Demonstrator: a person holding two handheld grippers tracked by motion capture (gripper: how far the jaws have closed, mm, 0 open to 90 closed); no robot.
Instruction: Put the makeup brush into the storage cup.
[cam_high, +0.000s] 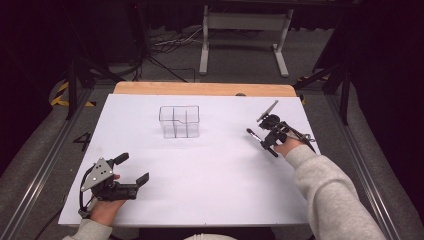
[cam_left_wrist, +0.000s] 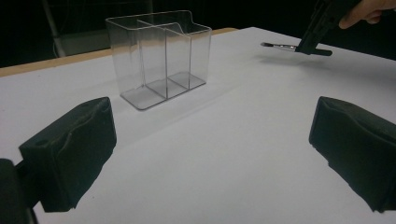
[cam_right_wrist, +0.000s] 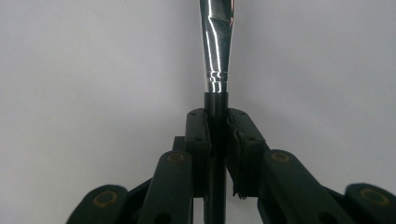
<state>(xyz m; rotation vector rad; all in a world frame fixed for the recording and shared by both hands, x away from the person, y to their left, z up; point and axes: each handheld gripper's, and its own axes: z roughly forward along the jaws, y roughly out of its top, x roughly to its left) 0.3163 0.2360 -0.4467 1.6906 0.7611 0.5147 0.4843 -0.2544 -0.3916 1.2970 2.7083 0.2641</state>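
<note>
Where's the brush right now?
In the high view the brush is at the table's right side, clamped in the right gripper, to the right of the clear divided organizer.

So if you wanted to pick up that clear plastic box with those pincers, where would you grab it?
Come down from above on the clear box and pinch one thin upright wall, best an inner divider or the rim. It stands upright with its top open, and the whole body looks too wide to clamp easily. The left gripper, open and free, sits nearer; the right gripper is shut on a brush.

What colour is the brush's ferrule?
Shiny silver, above a black handle; the brush shows best in the right gripper view, clamped in the right gripper.
</note>
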